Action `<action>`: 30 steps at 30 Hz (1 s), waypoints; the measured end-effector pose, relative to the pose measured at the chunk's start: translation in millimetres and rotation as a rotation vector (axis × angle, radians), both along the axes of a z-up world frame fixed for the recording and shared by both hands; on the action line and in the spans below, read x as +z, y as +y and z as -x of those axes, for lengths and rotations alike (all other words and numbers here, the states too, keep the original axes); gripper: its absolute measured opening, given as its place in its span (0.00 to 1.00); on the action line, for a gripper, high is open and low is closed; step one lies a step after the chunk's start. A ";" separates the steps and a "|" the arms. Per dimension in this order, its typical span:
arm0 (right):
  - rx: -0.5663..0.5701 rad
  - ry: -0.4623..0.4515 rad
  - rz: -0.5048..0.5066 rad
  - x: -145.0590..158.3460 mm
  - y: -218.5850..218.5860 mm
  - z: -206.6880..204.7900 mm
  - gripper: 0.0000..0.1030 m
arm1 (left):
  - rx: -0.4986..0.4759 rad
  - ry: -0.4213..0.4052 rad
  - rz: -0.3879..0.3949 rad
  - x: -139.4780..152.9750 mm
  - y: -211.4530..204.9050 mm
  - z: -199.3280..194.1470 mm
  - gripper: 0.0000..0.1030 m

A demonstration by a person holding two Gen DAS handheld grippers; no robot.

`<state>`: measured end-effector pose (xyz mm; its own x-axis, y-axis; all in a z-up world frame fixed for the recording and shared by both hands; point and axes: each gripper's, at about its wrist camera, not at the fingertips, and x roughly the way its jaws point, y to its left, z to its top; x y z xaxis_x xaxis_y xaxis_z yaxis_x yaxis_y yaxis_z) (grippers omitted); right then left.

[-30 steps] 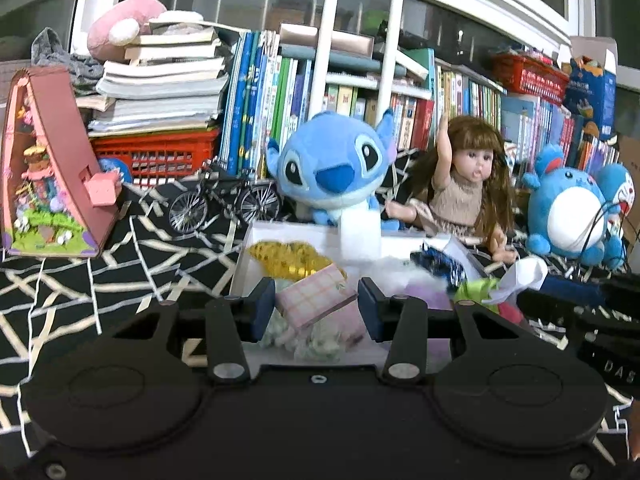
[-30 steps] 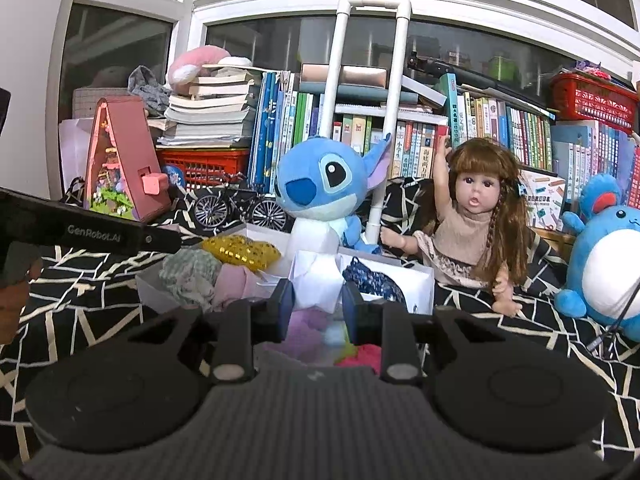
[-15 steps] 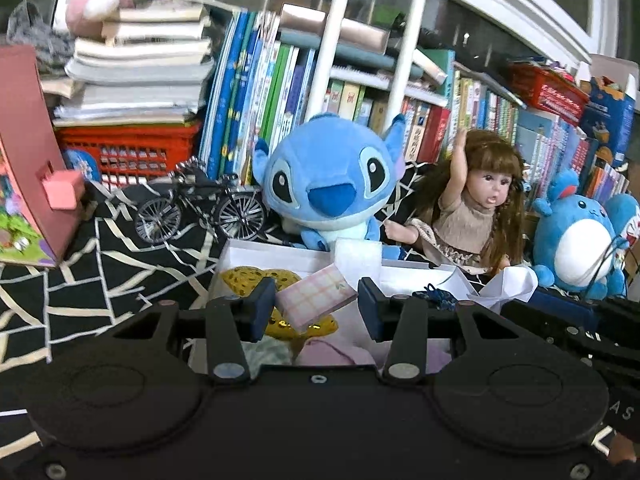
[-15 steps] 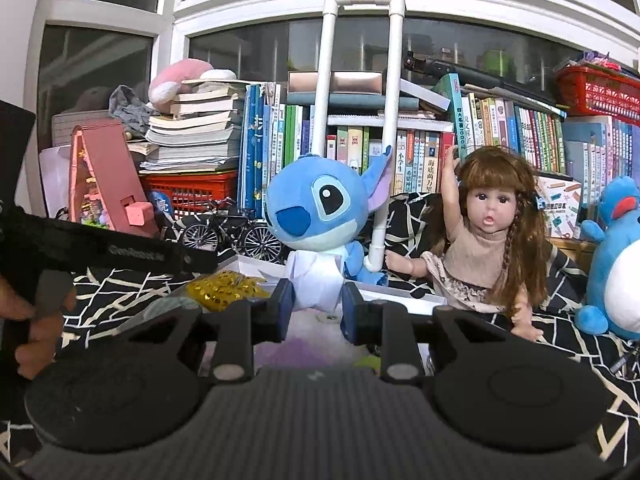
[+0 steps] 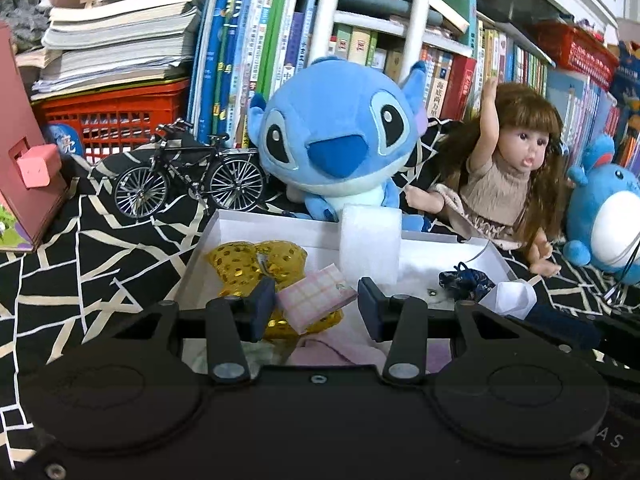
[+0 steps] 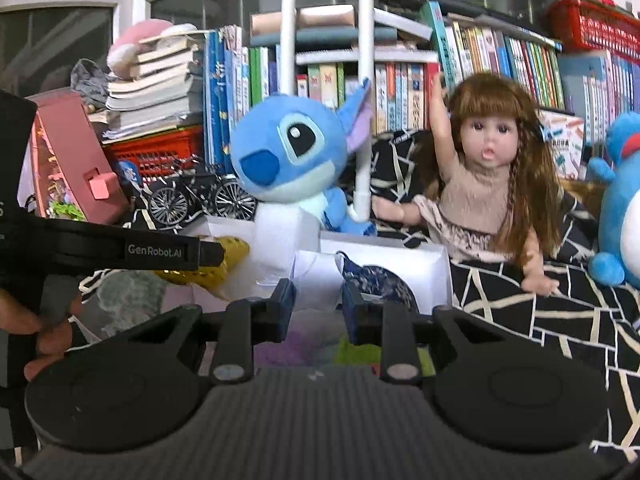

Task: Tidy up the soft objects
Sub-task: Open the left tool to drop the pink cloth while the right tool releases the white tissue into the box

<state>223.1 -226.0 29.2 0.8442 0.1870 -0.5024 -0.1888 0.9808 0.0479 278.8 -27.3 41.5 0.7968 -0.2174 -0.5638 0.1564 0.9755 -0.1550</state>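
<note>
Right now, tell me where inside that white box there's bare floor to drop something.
Bare floor shows in the white box along its back wall, between the gold pouch and the white foam block, and again between that block and the dark blue pouch. The near end is crowded with pink and purple cloth.

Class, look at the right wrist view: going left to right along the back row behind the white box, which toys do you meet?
Pink triangular toy house → model bicycle → blue plush alien → long-haired doll → blue round plush.
</note>
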 end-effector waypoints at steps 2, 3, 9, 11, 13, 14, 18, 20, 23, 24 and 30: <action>0.000 0.011 -0.004 -2.3 -0.2 -1.3 0.31 | -0.007 -0.008 -0.021 -1.0 -4.8 -0.3 0.42; 0.000 0.015 -0.004 -3.3 -0.1 -1.8 0.31 | -0.011 -0.013 -0.035 -1.9 -7.5 -0.4 0.42; 0.010 0.035 0.006 -10.0 3.2 -3.8 0.31 | -0.019 -0.015 -0.065 -4.6 -15.6 -2.6 0.42; 0.010 0.042 0.006 -12.2 2.9 -4.3 0.31 | -0.020 -0.009 -0.072 -6.6 -16.4 -3.6 0.42; 0.009 0.043 0.007 -13.3 2.6 -4.3 0.32 | -0.023 -0.004 -0.082 -9.2 -18.3 -4.7 0.42; 0.009 0.042 0.006 -13.5 2.4 -4.3 0.32 | -0.024 0.000 -0.085 -10.6 -19.2 -5.2 0.42; 0.009 0.043 0.005 -13.7 2.3 -4.5 0.32 | -0.021 0.023 -0.080 -16.7 -21.3 -8.6 0.42; 0.009 0.044 0.006 -13.7 2.4 -4.6 0.32 | -0.020 0.023 -0.083 -18.5 -22.8 -8.9 0.42; 0.008 0.045 0.004 -14.3 2.1 -4.7 0.32 | -0.024 0.022 -0.091 -19.7 -24.9 -9.1 0.42; 0.008 0.045 0.004 -14.4 2.2 -4.9 0.32 | -0.024 0.022 -0.092 -20.0 -25.3 -9.2 0.43; 0.008 0.048 0.004 -14.6 2.2 -5.6 0.33 | -0.023 0.032 -0.108 -24.0 -26.6 -10.9 0.43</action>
